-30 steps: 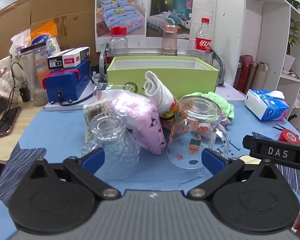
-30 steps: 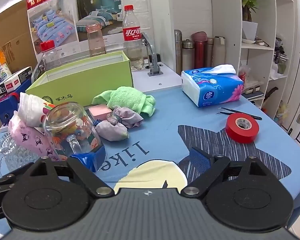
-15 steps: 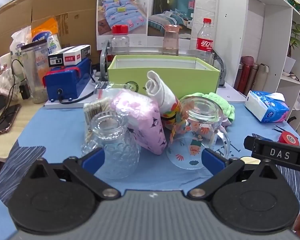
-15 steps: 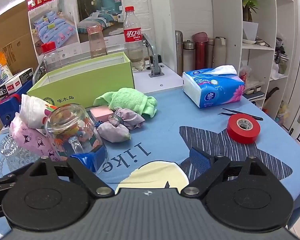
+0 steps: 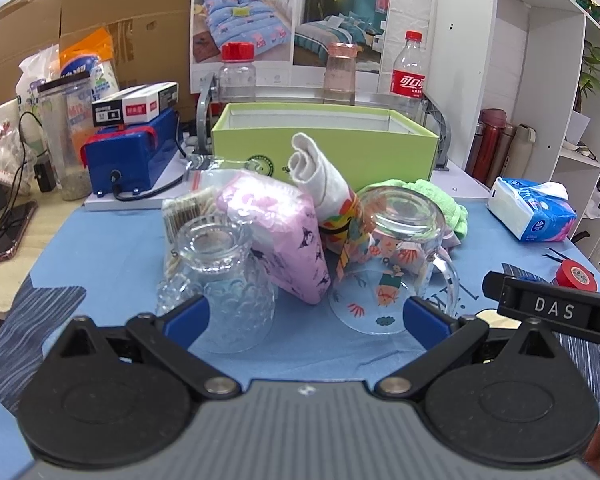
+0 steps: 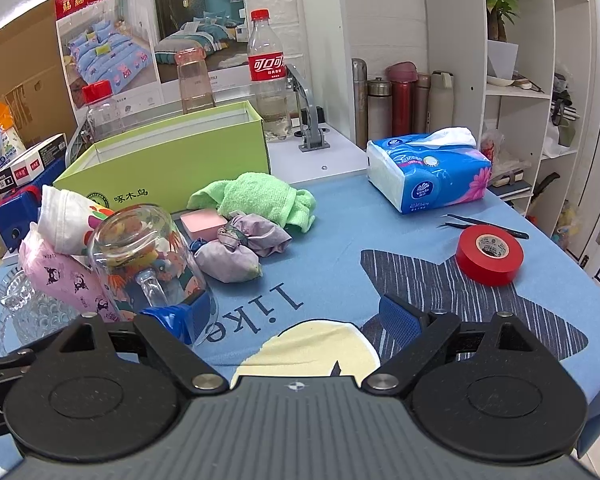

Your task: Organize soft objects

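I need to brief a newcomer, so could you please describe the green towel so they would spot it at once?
Find the lime-green box at the back of the blue tablecloth. Just in front of its right corner lies the green towel, crumpled beside two lilac cloth bundles. It is the only fluffy mint-green terry piece there.

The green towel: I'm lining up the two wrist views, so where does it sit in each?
Left wrist: green towel right of centre, mostly hidden behind the upturned printed mug.
Right wrist: in full view at centre-left, in front of the box's right corner.
Shared landmark: lime-green box, directly behind it.
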The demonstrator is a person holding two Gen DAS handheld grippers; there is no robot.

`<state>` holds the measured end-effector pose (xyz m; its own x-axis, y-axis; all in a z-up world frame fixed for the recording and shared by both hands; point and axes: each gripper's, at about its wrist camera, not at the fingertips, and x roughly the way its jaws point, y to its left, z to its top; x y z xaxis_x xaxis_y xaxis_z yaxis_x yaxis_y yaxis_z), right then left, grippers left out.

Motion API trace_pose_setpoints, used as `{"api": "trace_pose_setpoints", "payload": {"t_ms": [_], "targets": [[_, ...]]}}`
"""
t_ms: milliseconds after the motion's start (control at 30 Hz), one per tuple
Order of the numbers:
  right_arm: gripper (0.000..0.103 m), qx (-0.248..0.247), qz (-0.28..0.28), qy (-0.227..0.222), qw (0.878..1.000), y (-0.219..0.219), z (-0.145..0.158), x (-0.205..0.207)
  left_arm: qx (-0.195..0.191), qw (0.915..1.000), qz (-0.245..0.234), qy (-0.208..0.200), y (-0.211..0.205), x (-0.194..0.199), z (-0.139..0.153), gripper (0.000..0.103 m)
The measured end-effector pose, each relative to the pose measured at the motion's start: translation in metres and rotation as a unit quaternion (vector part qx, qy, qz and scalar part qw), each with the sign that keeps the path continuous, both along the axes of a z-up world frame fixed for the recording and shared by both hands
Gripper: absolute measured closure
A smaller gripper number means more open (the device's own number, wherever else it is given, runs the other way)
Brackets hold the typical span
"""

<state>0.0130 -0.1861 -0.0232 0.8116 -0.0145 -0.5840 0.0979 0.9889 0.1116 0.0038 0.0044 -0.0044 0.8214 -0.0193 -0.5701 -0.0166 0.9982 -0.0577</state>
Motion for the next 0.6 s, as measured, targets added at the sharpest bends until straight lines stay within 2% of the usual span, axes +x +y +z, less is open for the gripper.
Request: {"api": "trace_pose_setpoints", "payload": {"t_ms": [600], "targets": [[0.024,-0.004,0.004,0.004,1.0,0.0044,-0.0031,0.0023,-0.007,0.9999,0.0,0.011,0.0036,0.0038,-0.0031,0.0]]}}
